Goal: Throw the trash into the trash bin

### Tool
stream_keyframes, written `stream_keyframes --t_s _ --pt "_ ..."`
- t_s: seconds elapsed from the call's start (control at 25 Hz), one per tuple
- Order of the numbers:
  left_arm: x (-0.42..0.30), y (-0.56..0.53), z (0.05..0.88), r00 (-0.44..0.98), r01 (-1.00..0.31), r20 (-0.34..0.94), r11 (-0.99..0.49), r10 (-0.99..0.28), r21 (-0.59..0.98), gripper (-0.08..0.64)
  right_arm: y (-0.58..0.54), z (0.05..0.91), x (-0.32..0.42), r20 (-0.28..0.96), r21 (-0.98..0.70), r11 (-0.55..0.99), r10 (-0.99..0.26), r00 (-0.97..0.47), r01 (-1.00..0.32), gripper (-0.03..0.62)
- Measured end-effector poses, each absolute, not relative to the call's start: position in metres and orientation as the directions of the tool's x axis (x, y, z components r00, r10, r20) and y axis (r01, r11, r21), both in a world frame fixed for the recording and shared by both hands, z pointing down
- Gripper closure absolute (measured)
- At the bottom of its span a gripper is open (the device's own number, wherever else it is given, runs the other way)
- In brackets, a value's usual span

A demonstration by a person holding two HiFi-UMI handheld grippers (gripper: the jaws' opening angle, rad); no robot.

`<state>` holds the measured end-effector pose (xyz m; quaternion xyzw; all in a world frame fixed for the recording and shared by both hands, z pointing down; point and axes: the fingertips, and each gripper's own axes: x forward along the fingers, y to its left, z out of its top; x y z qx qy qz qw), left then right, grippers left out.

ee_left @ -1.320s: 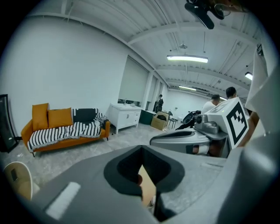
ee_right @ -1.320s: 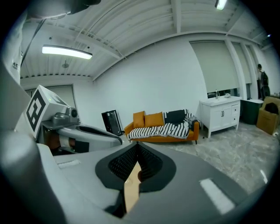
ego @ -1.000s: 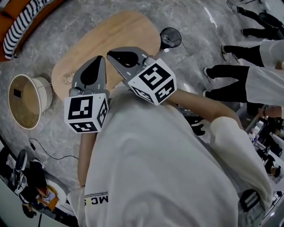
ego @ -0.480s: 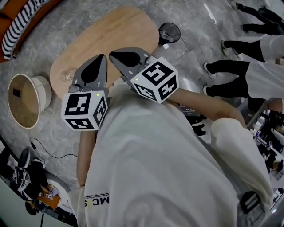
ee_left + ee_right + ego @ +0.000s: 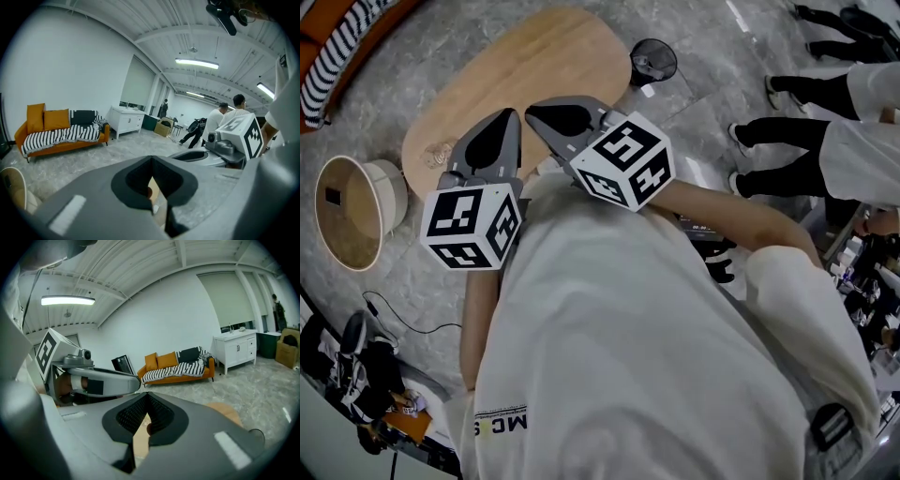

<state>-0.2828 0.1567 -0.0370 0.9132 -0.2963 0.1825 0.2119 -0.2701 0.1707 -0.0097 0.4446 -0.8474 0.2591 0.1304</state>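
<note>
Head view, change: compared with one second ago, both tongs have moved a little forward and down over the near edge of the desk (image 5: 553,66), and the wooden top sits slightly higher in the picture.
Head view, meaning: I judge this is only the approach. Nothing is picked up yet, and the jaws must open before any grasp.
Head view, left tongs (image 5: 506,124): the tip points at the desk, above its near edge, and touches nothing.
Head view, right tongs (image 5: 546,114): just beside the left one, tips close together, also touching nothing.
Head view, trash (image 5: 439,153): a small crumpled piece on the left end of the desk, left of both tips and apart from them.
Head view, trash bin (image 5: 652,62): a black round one on the floor beyond the far right end of the desk, well apart from the trash. A pale round container (image 5: 347,214) stands on the floor at the left; which of the two is meant I cannot tell.
Left gripper view, left tongs (image 5: 158,201): jaws together with only a thin slit, and nothing is held. A strip of wood shows through the slit.
Right gripper view, right tongs (image 5: 138,437): jaws fully together and empty. The desk shows beyond them, and the trash is not clearly seen.
</note>
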Motion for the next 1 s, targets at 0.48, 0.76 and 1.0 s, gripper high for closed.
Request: stream_keyframes --t_s 0.48,0.76,1.0 --pt "-0.28 0.165 -0.032 0.771 -0.598 0.468 -0.744 -0.432 0.298 0.56 0.18 -0.007 -0.268 0.453 -0.337 0.45 -0.693 -0.561 -0.827 0.568" --pt "-0.275 0.165 -0.028 0.776 -0.586 0.478 -0.75 -0.412 0.306 0.56 0.178 -0.005 -0.264 0.459 -0.346 0.433 -0.696 -0.552 -0.833 0.568" --pt "-0.269 0.175 -0.037 0.78 -0.582 0.471 -0.754 -0.412 0.305 0.56 0.188 -0.011 -0.259 0.461 -0.349 0.429 -0.695 -0.551 -0.833 0.568"
